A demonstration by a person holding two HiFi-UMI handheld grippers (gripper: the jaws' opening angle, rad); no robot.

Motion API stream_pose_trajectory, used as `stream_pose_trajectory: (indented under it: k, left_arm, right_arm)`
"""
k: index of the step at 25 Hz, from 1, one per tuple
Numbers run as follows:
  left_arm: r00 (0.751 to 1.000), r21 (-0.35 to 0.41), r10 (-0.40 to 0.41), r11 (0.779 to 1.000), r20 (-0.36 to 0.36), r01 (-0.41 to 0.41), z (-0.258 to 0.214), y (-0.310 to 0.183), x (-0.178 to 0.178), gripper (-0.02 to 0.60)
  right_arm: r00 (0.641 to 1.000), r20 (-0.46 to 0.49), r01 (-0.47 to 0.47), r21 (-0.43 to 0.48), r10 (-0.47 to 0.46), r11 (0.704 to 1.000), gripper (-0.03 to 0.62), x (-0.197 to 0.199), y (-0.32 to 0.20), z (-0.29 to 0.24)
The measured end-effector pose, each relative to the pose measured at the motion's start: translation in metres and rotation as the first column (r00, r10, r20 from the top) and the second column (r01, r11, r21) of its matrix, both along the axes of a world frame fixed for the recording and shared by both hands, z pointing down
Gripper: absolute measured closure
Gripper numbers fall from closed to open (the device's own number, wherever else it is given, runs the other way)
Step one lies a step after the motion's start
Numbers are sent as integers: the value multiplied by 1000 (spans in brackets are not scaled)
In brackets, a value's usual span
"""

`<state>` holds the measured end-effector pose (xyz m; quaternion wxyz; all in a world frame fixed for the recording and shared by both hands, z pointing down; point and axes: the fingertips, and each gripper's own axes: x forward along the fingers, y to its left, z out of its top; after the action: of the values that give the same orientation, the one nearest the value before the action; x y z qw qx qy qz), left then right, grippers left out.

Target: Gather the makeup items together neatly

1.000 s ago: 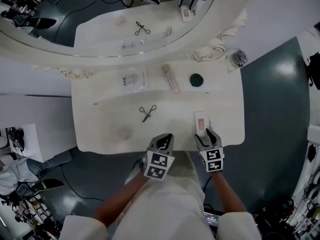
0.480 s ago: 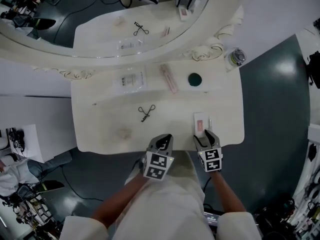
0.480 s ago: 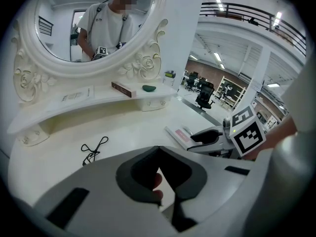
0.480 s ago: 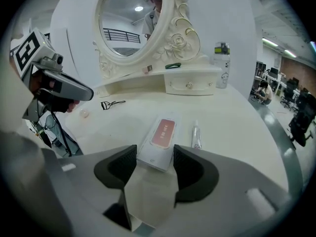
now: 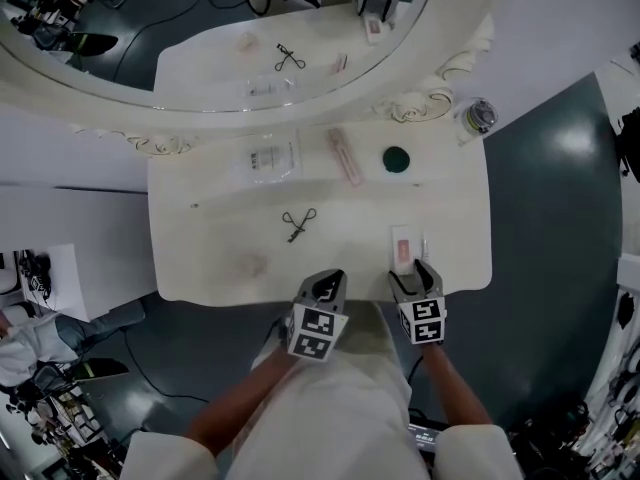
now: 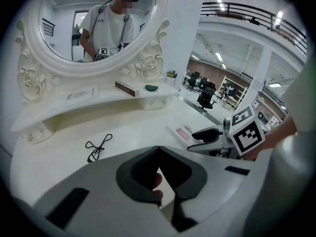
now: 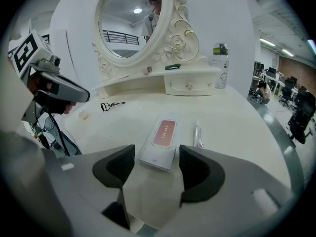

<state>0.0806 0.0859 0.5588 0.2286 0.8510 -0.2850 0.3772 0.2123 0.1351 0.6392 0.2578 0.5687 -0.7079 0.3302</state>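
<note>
Head view: nothing is gathered yet. Scattered over the dressing table (image 5: 200, 258) are a clear packet (image 5: 272, 158) & pink box (image 5: 344, 156) on the rear shelf, a palette box (image 5: 402, 248) at the front, an eyelash curler (image 5: 298, 224) mid-table, a green disc (image 5: 396, 159) on the shelf & a tube (image 5: 424, 247) just beside the palette box. The right gripper (image 5: 415, 271) jaws, just opened wider, are set wide round the palette box's near end w/o pressing. The left gripper (image 5: 325, 280) jaws are closed together, empty.

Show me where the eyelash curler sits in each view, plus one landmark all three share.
Head view: eyelash curler near picture centre, on the tabletop.
Left gripper view: lower left, on the tabletop below the shelf.
Right gripper view: small, left of centre, just below the shelf.
Shared landmark: the pink-labelled flat case, right of the curler in every view.
</note>
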Motion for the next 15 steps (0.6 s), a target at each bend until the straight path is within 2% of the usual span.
stream_pose_trajectory:
  k: [9,15]
  left_arm:
    - [1000,5,-7,1000,-6,7,-4,2,-5,580]
    - [1000,4,-19,1000,-8,19,-3,3,-12,580]
  right_arm:
    - [999,-49,-19,57,21,998,336,1,0,-24]
    - [996,-87,-8,94,16,996,448,-4,-5,-39]
